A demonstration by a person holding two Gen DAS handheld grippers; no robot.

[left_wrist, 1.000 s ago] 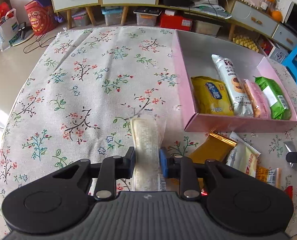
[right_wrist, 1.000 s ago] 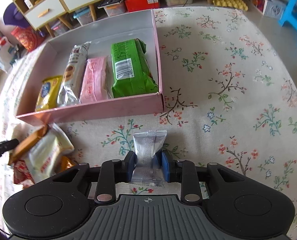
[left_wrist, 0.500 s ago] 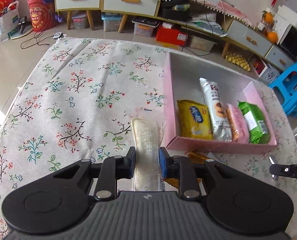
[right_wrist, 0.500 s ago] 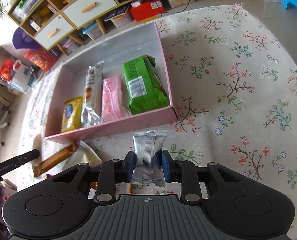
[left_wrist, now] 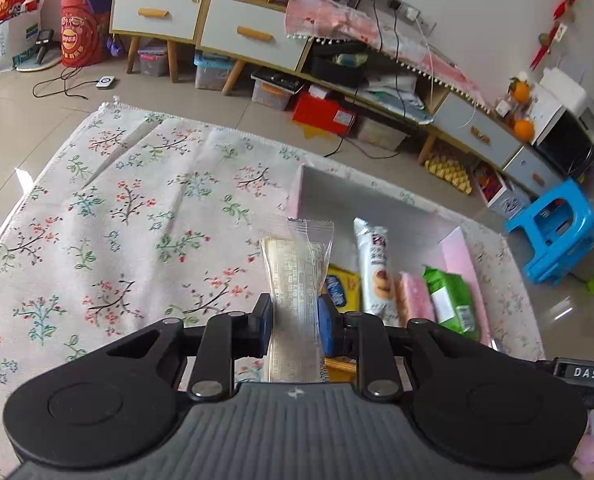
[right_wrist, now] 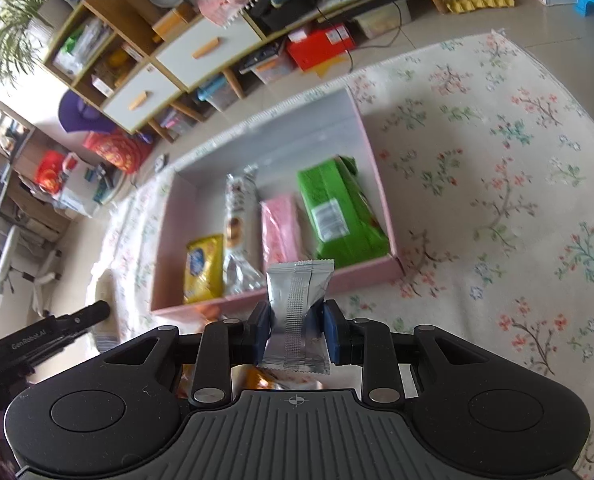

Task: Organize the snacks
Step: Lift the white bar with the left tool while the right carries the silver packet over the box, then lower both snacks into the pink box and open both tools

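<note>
Both jaws are clamped shut: the left gripper (left_wrist: pixel 295 322) pinches a clear-wrapped bar (left_wrist: pixel 297 280), the right gripper (right_wrist: pixel 297 330) a silver packet (right_wrist: pixel 297 300). Both snacks have lifted off the cloth (left_wrist: pixel 137 220) and now hang near the pink box (right_wrist: pixel 371 272), ready to go in. Inside the box lie a yellow pack (right_wrist: pixel 204 268), a biscuit tube (right_wrist: pixel 237 216), a pink pack (right_wrist: pixel 279 228) and a green pack (right_wrist: pixel 337 208).

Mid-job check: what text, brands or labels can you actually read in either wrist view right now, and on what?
"DAS" – on the black device at the right edge of the left wrist view.
"GenRobot.AI" – on the black gripper arm at the left of the right wrist view.
Clear wrapper in the left gripper: fine print, too small to read.
Green pack: barcode label, unreadable.
Yellow pack, white pack, red bag: logos blurred.
</note>
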